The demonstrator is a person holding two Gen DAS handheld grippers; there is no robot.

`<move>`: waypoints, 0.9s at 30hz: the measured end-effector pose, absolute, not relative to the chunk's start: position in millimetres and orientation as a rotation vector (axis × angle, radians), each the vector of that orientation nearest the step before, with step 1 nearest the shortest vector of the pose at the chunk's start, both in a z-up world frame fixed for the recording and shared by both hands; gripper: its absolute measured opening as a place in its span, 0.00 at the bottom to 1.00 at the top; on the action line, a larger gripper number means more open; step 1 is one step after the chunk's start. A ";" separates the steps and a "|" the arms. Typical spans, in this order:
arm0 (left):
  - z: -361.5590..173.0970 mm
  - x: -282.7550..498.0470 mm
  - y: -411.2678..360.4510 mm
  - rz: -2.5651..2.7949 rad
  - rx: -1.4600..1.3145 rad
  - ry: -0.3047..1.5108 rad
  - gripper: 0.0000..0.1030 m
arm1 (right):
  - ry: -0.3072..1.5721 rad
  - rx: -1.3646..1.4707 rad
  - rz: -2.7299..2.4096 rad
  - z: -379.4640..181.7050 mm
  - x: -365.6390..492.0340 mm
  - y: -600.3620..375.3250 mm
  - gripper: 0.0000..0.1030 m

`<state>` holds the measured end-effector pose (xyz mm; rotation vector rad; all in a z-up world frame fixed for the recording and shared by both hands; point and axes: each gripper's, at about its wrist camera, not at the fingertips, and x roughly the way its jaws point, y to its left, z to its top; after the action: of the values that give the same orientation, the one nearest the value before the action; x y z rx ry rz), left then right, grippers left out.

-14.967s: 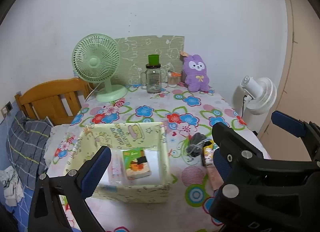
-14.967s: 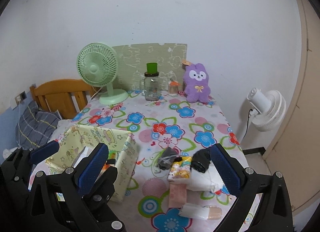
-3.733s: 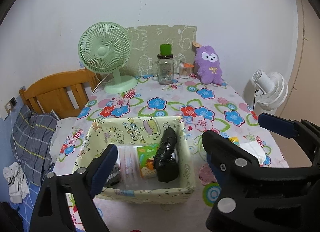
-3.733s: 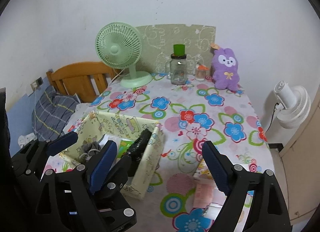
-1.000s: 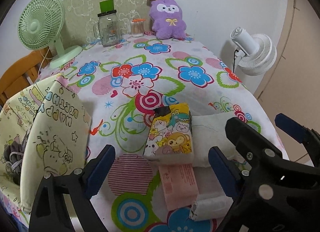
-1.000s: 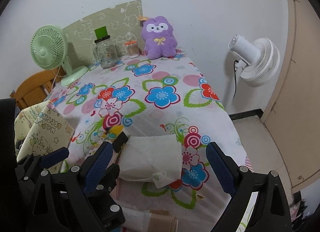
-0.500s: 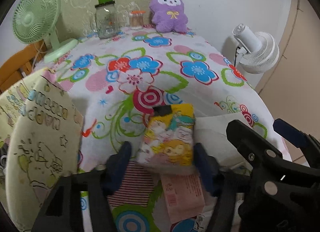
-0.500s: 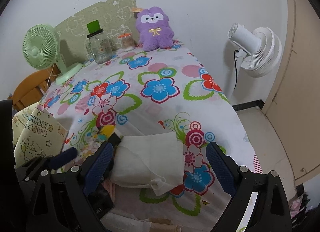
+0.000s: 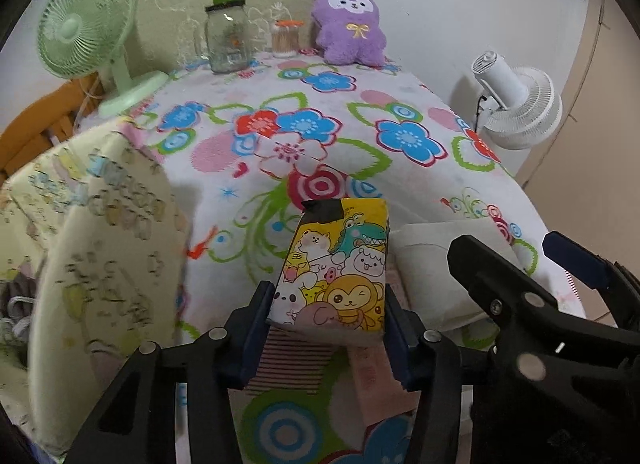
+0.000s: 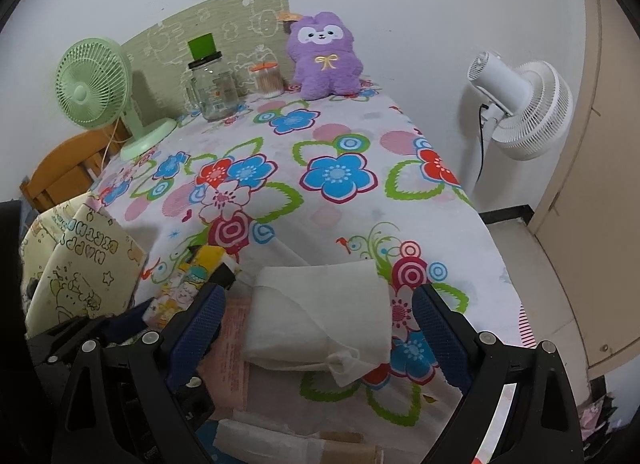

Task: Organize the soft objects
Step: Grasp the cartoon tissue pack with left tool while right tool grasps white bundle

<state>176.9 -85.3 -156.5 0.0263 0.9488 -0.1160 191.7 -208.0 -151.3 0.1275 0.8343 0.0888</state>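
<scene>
Yellow cartoon-animal tissue pack (image 9: 336,272), flowered tablecloth (image 9: 320,132), purple plush (image 9: 352,24), pale-green fan (image 9: 84,28), white tissue (image 10: 320,312)

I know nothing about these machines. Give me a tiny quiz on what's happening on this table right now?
1. True or false: the left gripper is shut on the yellow cartoon-animal tissue pack.
2. What lies between the open right gripper fingers: A) glass jar, B) white folded tissue, C) purple plush?
3. Fill in: the pale yellow fabric storage box sits to the pack's ____.

Key: 1 true; 2 B; 3 left.
</scene>
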 end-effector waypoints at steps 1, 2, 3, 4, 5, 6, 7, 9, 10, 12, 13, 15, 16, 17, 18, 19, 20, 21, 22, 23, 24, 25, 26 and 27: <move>-155.2 175.1 -84.3 -0.102 0.038 0.936 0.51 | 0.837 0.124 0.090 -151.8 191.6 -206.7 0.93; -154.6 173.6 -83.4 -0.091 0.044 0.930 0.51 | 0.840 0.121 0.092 -152.6 191.4 -205.1 0.93; -154.8 172.9 -82.4 -0.082 0.049 0.929 0.51 | 0.844 0.119 0.094 -153.7 191.3 -203.6 0.93; -155.6 172.7 -81.5 -0.076 0.053 0.930 0.51 | 0.848 0.117 0.095 -154.8 191.3 -202.8 0.93; -156.8 172.4 -80.6 -0.070 0.056 0.932 0.51 | 0.851 0.115 0.096 -156.0 191.3 -201.7 0.93; -157.9 172.7 -79.8 -0.066 0.058 0.933 0.51 | 0.858 0.112 0.098 -157.7 191.7 -200.2 0.93; -159.0 173.1 -79.4 -0.064 0.057 0.936 0.51 | 0.863 0.110 0.099 -159.2 192.4 -199.0 0.93; -161.1 174.0 -78.7 -0.063 0.056 0.943 0.51 | 0.872 0.109 0.101 -161.7 193.9 -197.0 0.93; -162.6 175.1 -78.5 -0.063 0.056 0.946 0.51 | 0.880 0.107 0.101 -163.6 195.5 -196.3 0.93; -165.1 176.4 -78.9 -0.062 0.057 0.952 0.51 | 0.893 0.103 0.095 -167.1 198.0 -195.9 0.93; -166.2 177.6 -79.1 -0.058 0.060 0.950 0.51 | 0.901 0.104 0.091 -169.5 199.7 -196.1 0.93; -166.8 178.5 -79.6 -0.052 0.065 0.945 0.51 | 0.913 0.113 0.086 -173.2 202.9 -197.5 0.93; -167.7 180.1 -79.7 -0.048 0.065 0.947 0.51 | 0.925 0.124 0.082 -176.2 205.4 -198.8 0.93; -168.2 180.7 -79.4 -0.043 0.065 0.948 0.51 | 0.933 0.133 0.081 -178.3 206.9 -199.4 0.93; -169.0 182.0 -79.5 -0.036 0.066 0.949 0.51 | 0.943 0.144 0.080 -181.0 208.6 -200.2 0.93; -169.6 182.6 -79.8 -0.034 0.067 0.951 0.51 | 0.952 0.150 0.077 -183.5 210.5 -200.8 0.93; -170.4 183.3 -80.6 -0.030 0.071 0.951 0.51 | 0.954 0.150 0.073 -185.0 211.7 -200.7 0.93; -171.6 183.9 -81.7 -0.023 0.081 0.952 0.51 | 0.957 0.146 0.064 -186.4 212.8 -200.4 0.93; -174.9 185.4 -83.0 -0.028 0.088 0.972 0.51 | 0.964 0.132 0.052 -188.3 214.2 -199.3 0.92; -174.1 184.4 -83.3 -0.026 0.089 0.954 0.51 | 0.978 0.118 0.048 -190.9 215.5 -197.9 0.89; -174.6 184.2 -83.6 -0.024 0.094 0.959 0.51 | 0.970 0.112 0.042 -190.6 215.5 -197.7 0.87; -174.3 184.6 -83.2 -0.024 0.090 0.960 0.51 | 0.971 0.108 0.036 -189.9 215.9 -197.3 0.86; -174.1 185.1 -82.9 -0.026 0.088 0.960 0.51 | 0.975 0.110 0.034 -189.2 216.1 -197.2 0.85; -174.0 184.9 -82.7 -0.028 0.087 0.959 0.51 | 0.975 0.109 0.035 -187.9 216.3 -197.0 0.83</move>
<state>184.9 -82.7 -174.0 0.0872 0.9591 -0.0277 216.3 -197.0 -187.9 0.1091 0.9748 0.0352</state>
